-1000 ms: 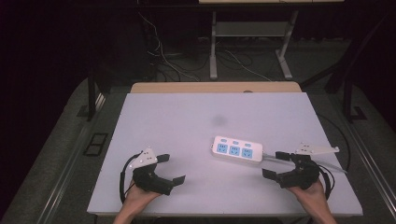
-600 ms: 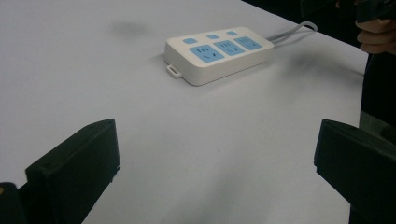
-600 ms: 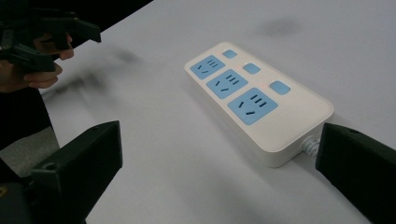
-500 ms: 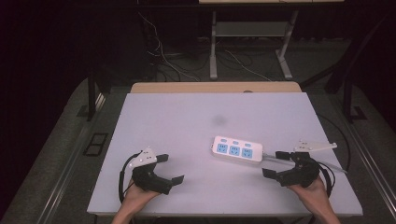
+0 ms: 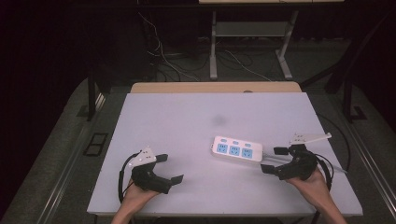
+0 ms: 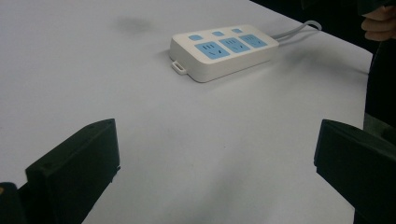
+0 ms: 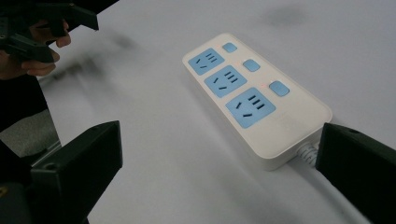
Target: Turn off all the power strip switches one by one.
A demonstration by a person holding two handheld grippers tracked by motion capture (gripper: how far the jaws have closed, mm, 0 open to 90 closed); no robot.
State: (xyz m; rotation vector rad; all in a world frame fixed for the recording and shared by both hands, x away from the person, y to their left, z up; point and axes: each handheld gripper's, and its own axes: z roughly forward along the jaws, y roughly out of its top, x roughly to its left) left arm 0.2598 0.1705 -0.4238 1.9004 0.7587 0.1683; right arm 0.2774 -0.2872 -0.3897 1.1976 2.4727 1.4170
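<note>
Resting low on the table (image 5: 187,121), both grippers, left (image 5: 169,169) and right (image 5: 273,160), point jaws spread wide at the power strip (image 5: 237,149).

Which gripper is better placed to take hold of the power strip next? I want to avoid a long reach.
Right. The right gripper sits open just past the power strip's cord end, its jaws already facing it. The left gripper, also open, lies farther off across bare table.
</note>
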